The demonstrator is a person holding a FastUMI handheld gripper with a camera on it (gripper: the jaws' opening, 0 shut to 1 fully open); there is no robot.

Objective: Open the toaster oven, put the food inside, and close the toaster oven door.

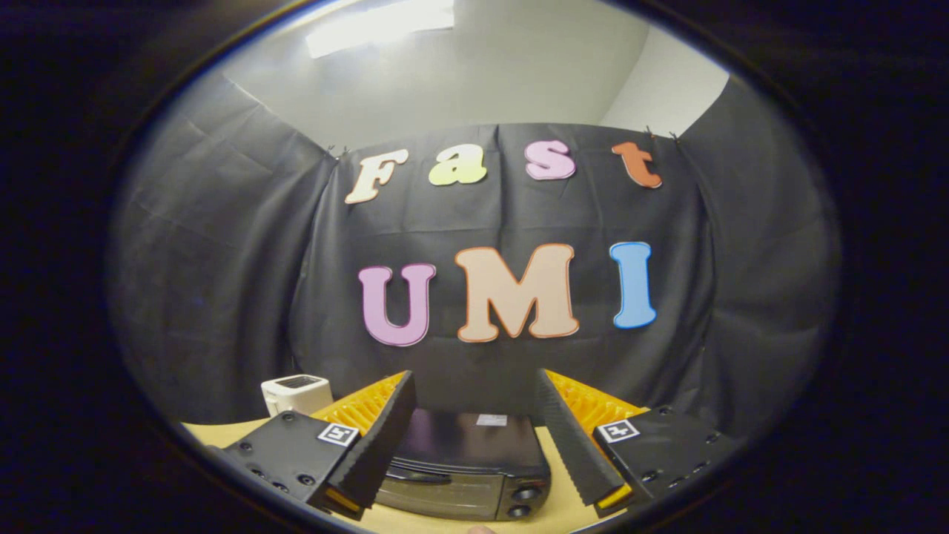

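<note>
Hand-held gripper: the hand-held gripper (474,452) is hovering above the counter (552,482) with its fingers spread wide apart, gripping nothing.
Toaster oven: the toaster oven (463,471) is sitting on the counter just ahead of and below the fingers, showing in the gap between them, with its dark top facing up.
Door: the glass door (437,495) is on the near face and is looking shut; a handle bar is running along its upper edge.
Knobs: two knobs (525,501) are stacked at the right end of that near face.
Key relation: the oven's long axis is running left to right, square across the line of the fingers - so, as I judge it, the handle is lying crosswise to the approach and low, calling for a drop down and forward.
Food: I am not seeing any food here, so where it is waiting cannot be told.
White toaster: a white toaster (296,393) is standing far left on the counter, beyond the left finger and apart from the oven.
Open room: bare counter is showing to the right of the oven and in front of it - likely enough space for the door to swing down toward the near side.
Progress: judging by the shut door, the task is only beginning.
</note>
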